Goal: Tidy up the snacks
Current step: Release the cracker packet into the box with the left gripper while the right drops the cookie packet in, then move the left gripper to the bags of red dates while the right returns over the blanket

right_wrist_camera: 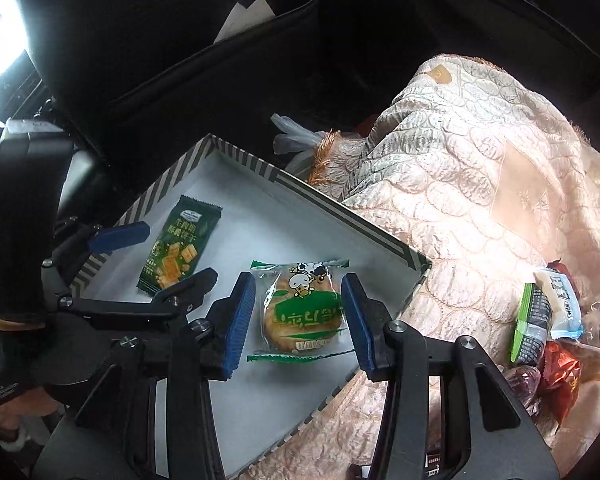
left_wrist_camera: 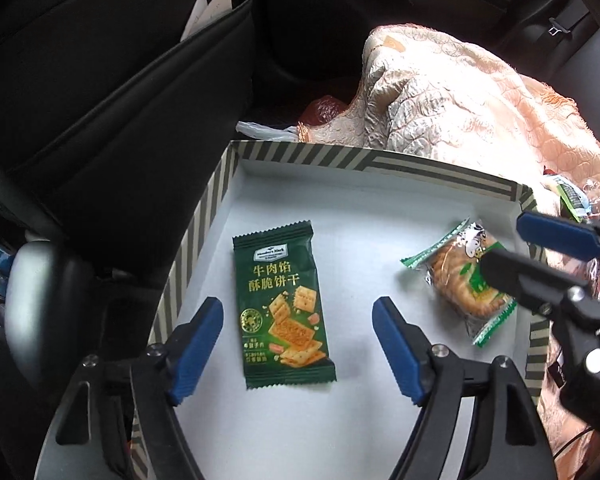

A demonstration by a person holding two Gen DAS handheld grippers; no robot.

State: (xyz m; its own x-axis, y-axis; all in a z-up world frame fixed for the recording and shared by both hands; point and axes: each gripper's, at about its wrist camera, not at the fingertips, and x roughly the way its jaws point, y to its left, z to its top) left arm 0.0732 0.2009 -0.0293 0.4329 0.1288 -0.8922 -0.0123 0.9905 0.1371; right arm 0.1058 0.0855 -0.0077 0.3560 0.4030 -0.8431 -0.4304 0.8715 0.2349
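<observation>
A striped box (left_wrist_camera: 440,172) (right_wrist_camera: 340,208) with a white floor holds two snacks. A dark green cracker packet (left_wrist_camera: 282,308) (right_wrist_camera: 176,248) lies flat on the floor. My left gripper (left_wrist_camera: 298,304) (right_wrist_camera: 179,251) hovers over it, open, with its blue pads well clear on both sides. A clear-and-green round biscuit packet (left_wrist_camera: 452,276) (right_wrist_camera: 300,312) rests near the box's right wall. My right gripper (right_wrist_camera: 297,280) (left_wrist_camera: 504,242) straddles it. Its pads stand close at the wrapper's two sides without visibly squeezing it.
A peach quilted blanket (left_wrist_camera: 460,92) (right_wrist_camera: 480,160) lies behind and to the right of the box. Several loose snack packets (right_wrist_camera: 540,320) (left_wrist_camera: 572,200) are piled on it at the right. A black car seat back (left_wrist_camera: 120,80) with papers in its pocket rises at the left. A plastic bag (right_wrist_camera: 296,140) sits beyond the box.
</observation>
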